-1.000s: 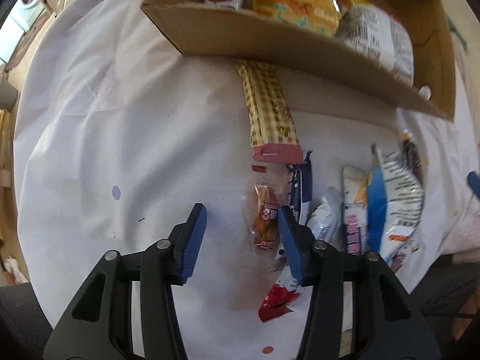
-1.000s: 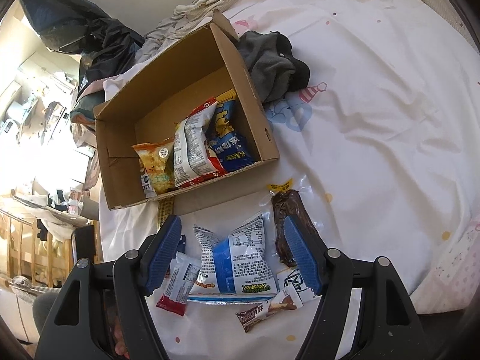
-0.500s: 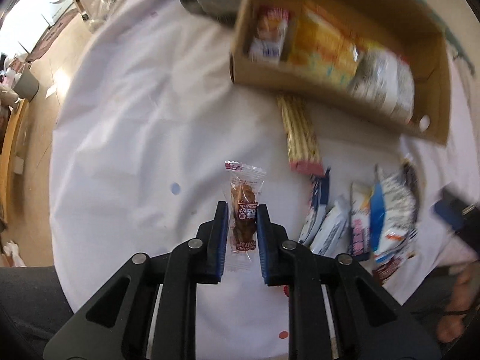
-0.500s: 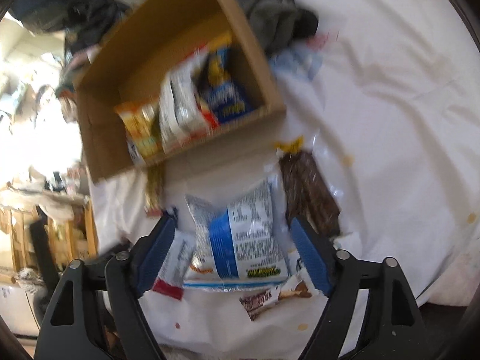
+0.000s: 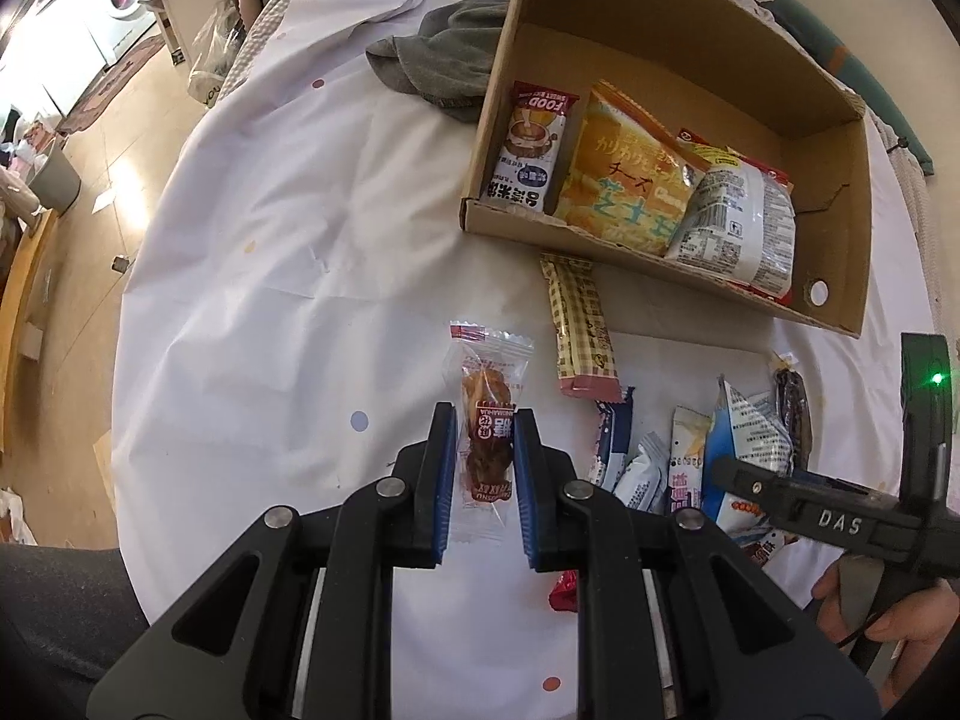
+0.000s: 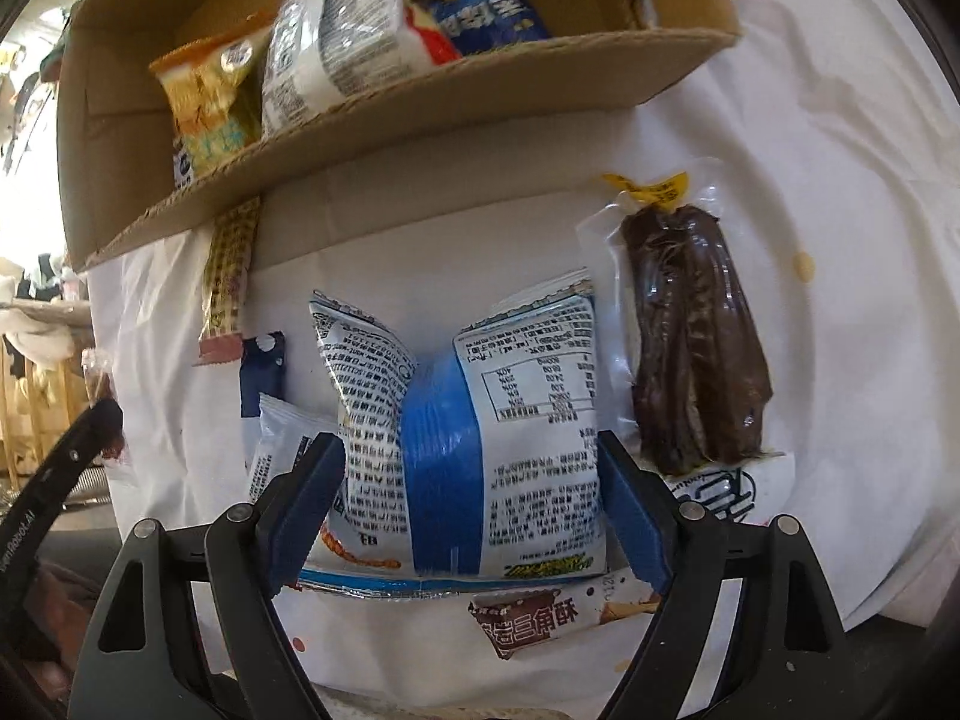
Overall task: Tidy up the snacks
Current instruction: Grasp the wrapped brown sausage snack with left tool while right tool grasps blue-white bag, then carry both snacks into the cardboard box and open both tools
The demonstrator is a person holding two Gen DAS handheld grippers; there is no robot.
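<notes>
My left gripper [image 5: 483,420] is shut on a small clear snack packet [image 5: 487,420] with a brown snack and red label, held above the white cloth. A cardboard box [image 5: 840,276] at the upper right holds several snack bags. My right gripper [image 6: 474,462] is open, its jaws either side of a blue-and-white snack bag [image 6: 462,420] lying on the cloth; its fingers stand close to the bag's sides. The box [image 6: 420,102] lies just beyond. The right gripper's body shows in the left wrist view at the right edge.
A checked yellow stick packet [image 5: 579,330] lies before the box. Several small packets [image 5: 642,456] lie in a row. A dark brown vacuum-packed snack [image 6: 696,348] lies right of the blue bag, a chocolate bar wrapper [image 6: 540,618] below it. Grey cloth [image 5: 450,66] lies beside the box.
My left gripper closed on the small clear packet and lifted it up and away from the cloth. My right gripper dropped down around the blue-and-white bag, still open.
</notes>
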